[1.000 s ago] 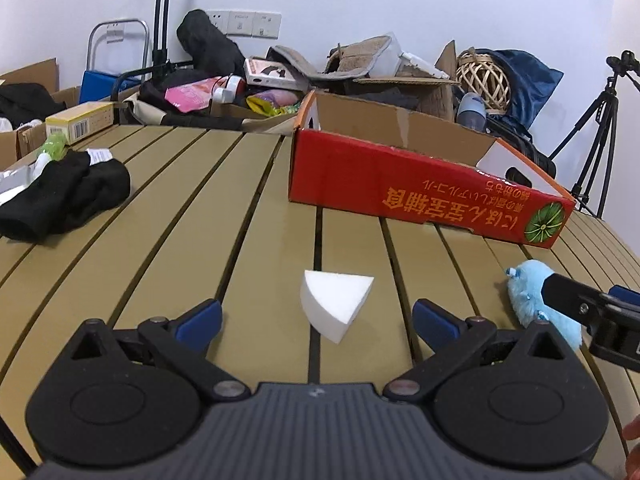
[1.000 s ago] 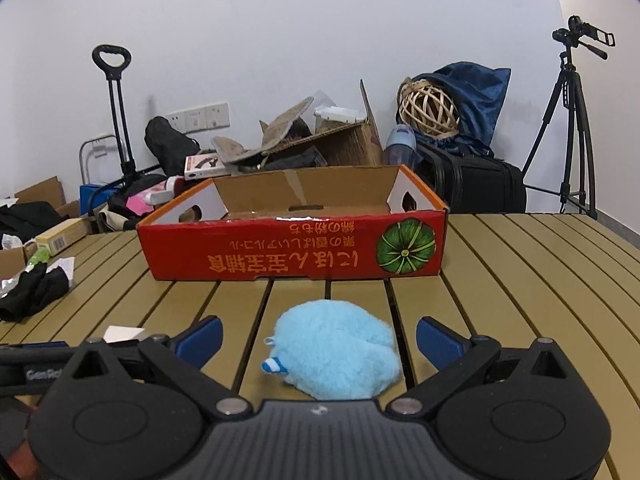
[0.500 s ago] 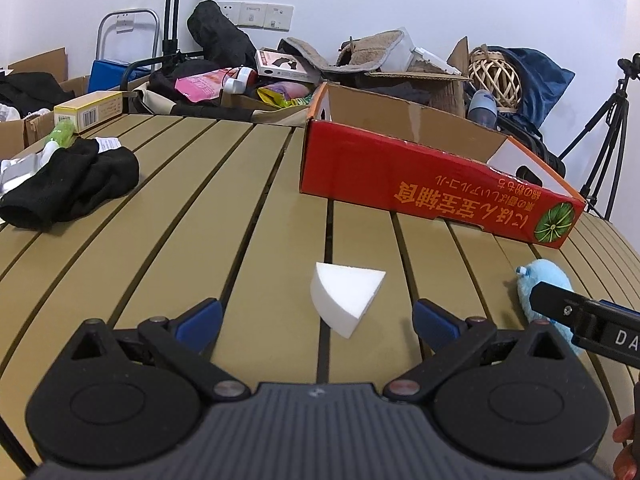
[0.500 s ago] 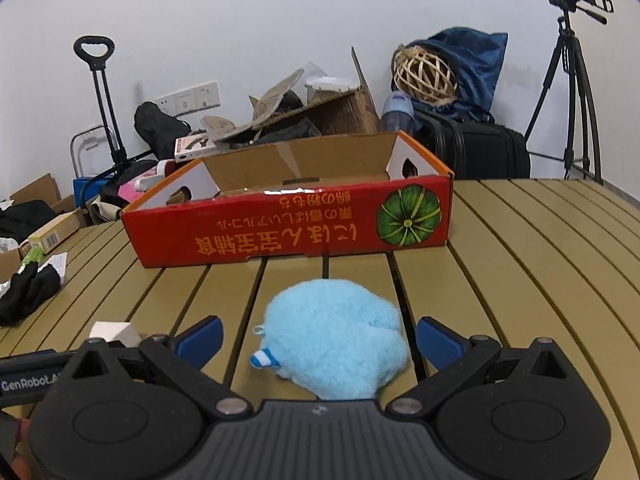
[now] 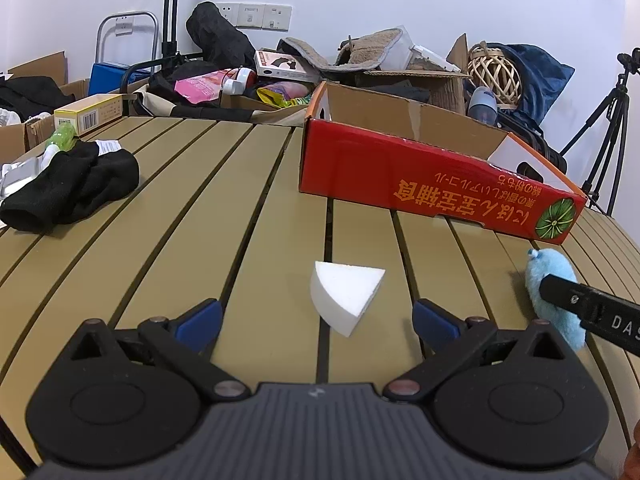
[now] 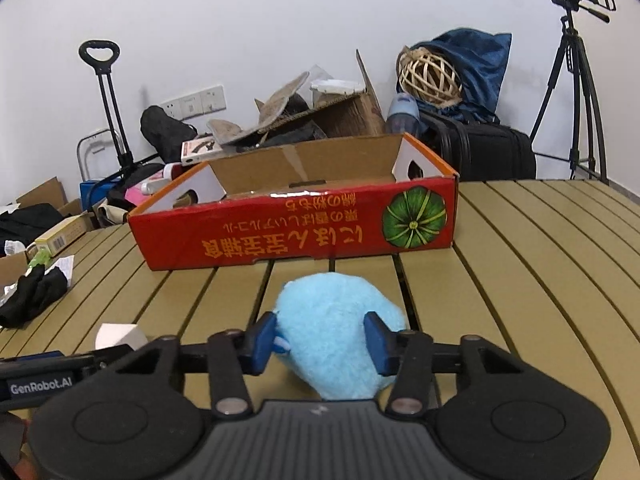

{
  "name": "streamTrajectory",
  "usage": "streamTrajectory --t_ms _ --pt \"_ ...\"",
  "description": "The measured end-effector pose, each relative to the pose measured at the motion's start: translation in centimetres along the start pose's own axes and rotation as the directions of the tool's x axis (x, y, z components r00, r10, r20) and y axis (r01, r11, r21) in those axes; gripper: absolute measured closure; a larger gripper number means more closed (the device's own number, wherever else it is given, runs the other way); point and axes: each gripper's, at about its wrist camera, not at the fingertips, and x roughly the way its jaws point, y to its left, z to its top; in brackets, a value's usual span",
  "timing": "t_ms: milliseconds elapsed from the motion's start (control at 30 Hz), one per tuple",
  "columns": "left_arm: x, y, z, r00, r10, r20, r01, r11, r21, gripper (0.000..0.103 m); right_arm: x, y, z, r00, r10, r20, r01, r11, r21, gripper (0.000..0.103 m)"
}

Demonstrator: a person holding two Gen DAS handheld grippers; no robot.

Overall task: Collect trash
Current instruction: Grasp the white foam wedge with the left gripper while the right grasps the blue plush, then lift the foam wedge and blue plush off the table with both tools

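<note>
Right wrist view: the right gripper (image 6: 320,342) has its blue pads pressed into both sides of the fluffy blue ball (image 6: 338,328) on the slatted table (image 6: 520,280), just short of the red box (image 6: 296,232). The left gripper (image 5: 318,320) is spread wide, with the white foam wedge (image 5: 346,294) lying between its tips, untouched.

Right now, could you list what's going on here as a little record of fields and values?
surface: slatted table
left gripper: open, white foam wedge lying between its fingers, untouched
right gripper: closed on blue fluffy ball
likely bin: red cardboard box, open-topped, behind the ball
other item: black cloth, far left
</note>
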Motion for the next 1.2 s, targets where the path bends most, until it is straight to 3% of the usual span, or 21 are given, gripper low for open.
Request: streamTrajectory --t_ms 233,533,667,933,1067,1200 --pt "0.3 -0.3 0.0 1.0 0.009 -0.004 -0.009 1.0 0.021 0.0 -0.7 0.1 0.0 0.999 -0.002 0.045 0.002 1.0 -0.002 0.067" --pt "0.2 -1.1 0.4 0.998 0.045 0.035 -0.047 0.998 0.049 0.002 -1.7 0.9 -0.2 0.994 -0.02 0.106 0.026 0.998 -0.05 0.068" --pt "0.7 -1.3 0.5 0.999 0.035 0.01 -0.036 0.998 0.058 0.023 -2.1 1.7 -0.3 0.991 -0.03 0.131 0.042 0.995 -0.095 0.068" --pt "0.5 -1.2 0.4 1.0 0.01 0.019 -0.011 0.998 0.056 0.05 -2.3 2.1 -0.3 0.99 -0.029 0.14 0.045 0.993 -0.112 0.068" --pt "0.4 -1.0 0.4 1.0 -0.019 0.024 0.018 0.999 0.047 0.069 -2.3 2.2 -0.3 0.99 -0.029 0.141 0.046 0.992 -0.118 0.068" --pt "0.0 -0.6 0.4 0.998 -0.048 0.05 0.047 0.999 0.024 0.072 -2.4 2.2 -0.3 0.989 -0.026 0.143 0.044 0.992 -0.118 0.068"
